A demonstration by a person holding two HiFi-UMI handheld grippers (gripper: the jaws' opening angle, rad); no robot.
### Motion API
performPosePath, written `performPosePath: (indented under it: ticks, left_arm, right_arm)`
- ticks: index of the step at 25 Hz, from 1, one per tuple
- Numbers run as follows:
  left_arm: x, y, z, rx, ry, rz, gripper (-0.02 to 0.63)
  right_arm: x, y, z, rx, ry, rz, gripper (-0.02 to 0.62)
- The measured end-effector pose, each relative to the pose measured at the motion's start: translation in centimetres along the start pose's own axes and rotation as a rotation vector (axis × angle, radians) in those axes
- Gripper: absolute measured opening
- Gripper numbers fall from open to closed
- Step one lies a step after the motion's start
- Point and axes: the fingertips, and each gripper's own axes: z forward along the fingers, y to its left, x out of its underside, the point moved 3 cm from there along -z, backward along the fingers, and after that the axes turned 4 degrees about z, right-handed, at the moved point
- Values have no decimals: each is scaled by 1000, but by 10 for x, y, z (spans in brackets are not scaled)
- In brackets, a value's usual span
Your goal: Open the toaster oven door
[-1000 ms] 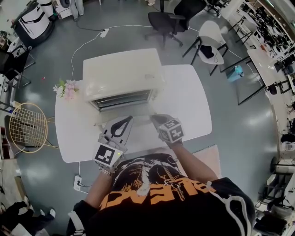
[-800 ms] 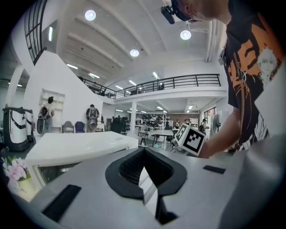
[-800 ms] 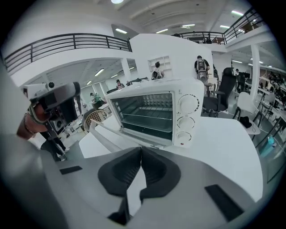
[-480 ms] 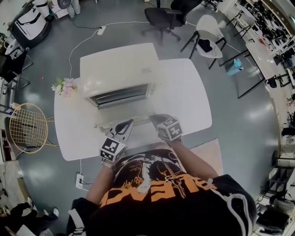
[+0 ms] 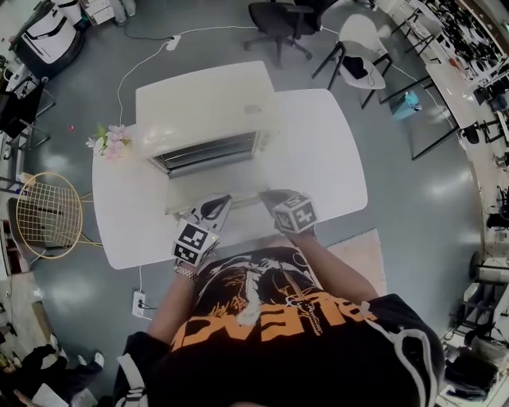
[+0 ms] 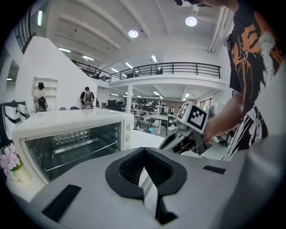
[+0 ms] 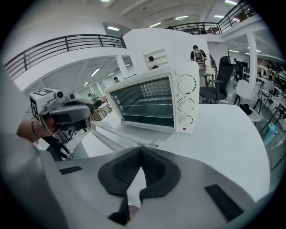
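The white toaster oven [image 5: 207,107] stands at the back of the white table [image 5: 318,159]. Its glass door [image 5: 211,189] lies folded down flat in front of it, and the wire rack inside shows. My left gripper [image 5: 213,211] hovers just short of the door's front edge, jaws shut and empty. My right gripper [image 5: 270,199] sits beside the door's right front corner, also shut on nothing. In the left gripper view the open oven [image 6: 71,138] is at the left and the right gripper [image 6: 181,138] is ahead. The right gripper view shows the oven [image 7: 152,100], its lowered door [image 7: 125,133] and the left gripper [image 7: 67,114].
Pink flowers [image 5: 107,143] lie at the table's back left corner beside the oven. A round wire chair [image 5: 48,215] stands left of the table, office chairs [image 5: 286,16] behind it, and a power strip [image 5: 141,302] lies on the floor by my left side.
The door stays folded down throughout. Both grippers have drawn back a little toward my body, and the left one has turned slightly.
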Motion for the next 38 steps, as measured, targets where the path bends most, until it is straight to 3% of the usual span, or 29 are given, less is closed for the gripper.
performPosePath:
  ticks: [7,13,17,21,27,35,38]
  left_arm:
    - [42,12,23,41,331,27,20]
    - [48,10,28,72,402,-11,21]
    - [56,2,28,111,443,-32,21]
    - [69,-5,30,139,474,-22,21]
    - [75,-12,30,146,430,25,21]
    - [53,-15,18,105,226,80,21]
    - [43,-13,13,75,110,74,21]
  right_arm:
    - [-4,-2,-1,-9,-1,-5,15]
    - [0,-1,0,-29,29,-17,15]
    - [-15,14,-16,-70,44,-103,18]
    - [-29,11,-9,-52,38,-191,33]
    - [2,-7,25,-69,117,-152,34]
    - [41,-13,50,-78,209,-160,34]
    - [52,-16,59,-77,211,-159,34]
